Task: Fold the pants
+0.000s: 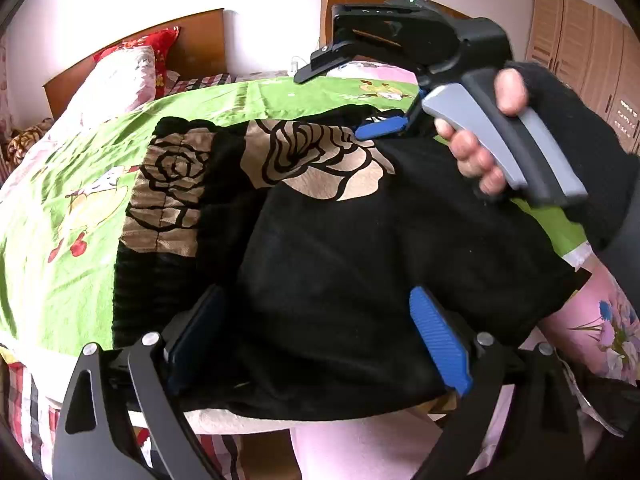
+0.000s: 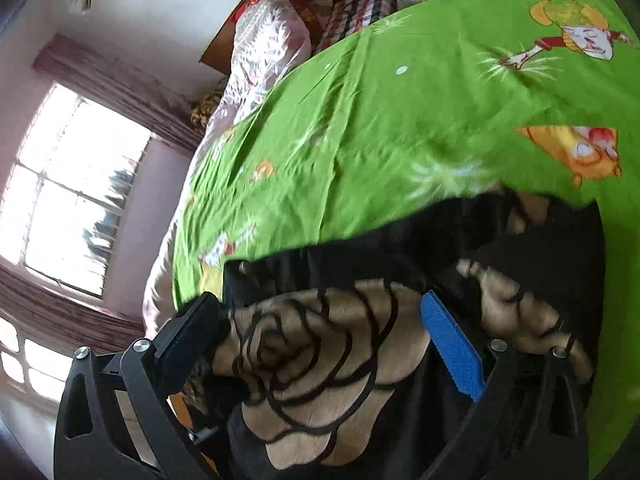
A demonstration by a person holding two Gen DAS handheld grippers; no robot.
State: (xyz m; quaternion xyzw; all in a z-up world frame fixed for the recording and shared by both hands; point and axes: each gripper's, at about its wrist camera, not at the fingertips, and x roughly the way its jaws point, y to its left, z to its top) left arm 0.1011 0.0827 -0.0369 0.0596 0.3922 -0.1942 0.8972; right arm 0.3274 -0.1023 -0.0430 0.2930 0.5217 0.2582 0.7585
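Black pants with big beige roses lie on a green cartoon bedsheet, a plain black layer folded over the patterned part. My left gripper hovers over the near black edge, open wide, its blue pad resting against the cloth. A hand in a black sleeve holds my right gripper at the pants' far edge. In the right wrist view the right gripper is open, with rose-patterned pants bunched between its spread fingers.
Red and pink pillows sit against a wooden headboard. A wooden wardrobe stands at the right. A pink floral quilt lies by the bed's near right corner. A bright window is at the left.
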